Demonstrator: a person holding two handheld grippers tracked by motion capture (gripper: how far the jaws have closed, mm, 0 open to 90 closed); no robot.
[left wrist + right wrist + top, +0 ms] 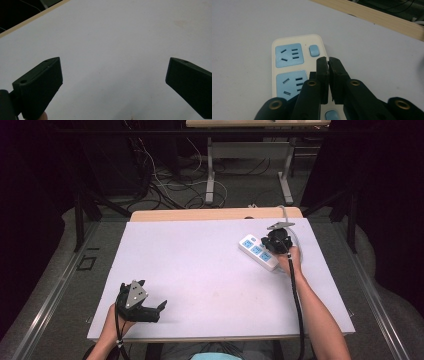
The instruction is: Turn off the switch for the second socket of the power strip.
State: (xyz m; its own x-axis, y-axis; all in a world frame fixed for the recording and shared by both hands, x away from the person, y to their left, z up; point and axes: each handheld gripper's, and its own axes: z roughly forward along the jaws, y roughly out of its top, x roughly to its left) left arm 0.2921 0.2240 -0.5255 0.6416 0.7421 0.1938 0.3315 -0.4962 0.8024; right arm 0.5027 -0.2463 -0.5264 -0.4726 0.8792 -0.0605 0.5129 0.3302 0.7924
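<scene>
Power strip (258,252): white, rounded-cornered plastic bar with pale blue socket faces (289,55) and small blue rocker switches (314,50); it lies slantwise on the table's far right part, near the far edge
Table (200,265): flat matte white sheet over a light wood top whose edge shows along the far side; wide bare room across the middle and left
Right gripper (328,60): black jaws pressed together, nothing between them; tips poised over the strip's edge just beside a switch; whether they touch it cannot be told
Left gripper (162,306): blunt black wedge-shaped jaws spread wide over bare surface near the front left corner, well apart from the strip
</scene>
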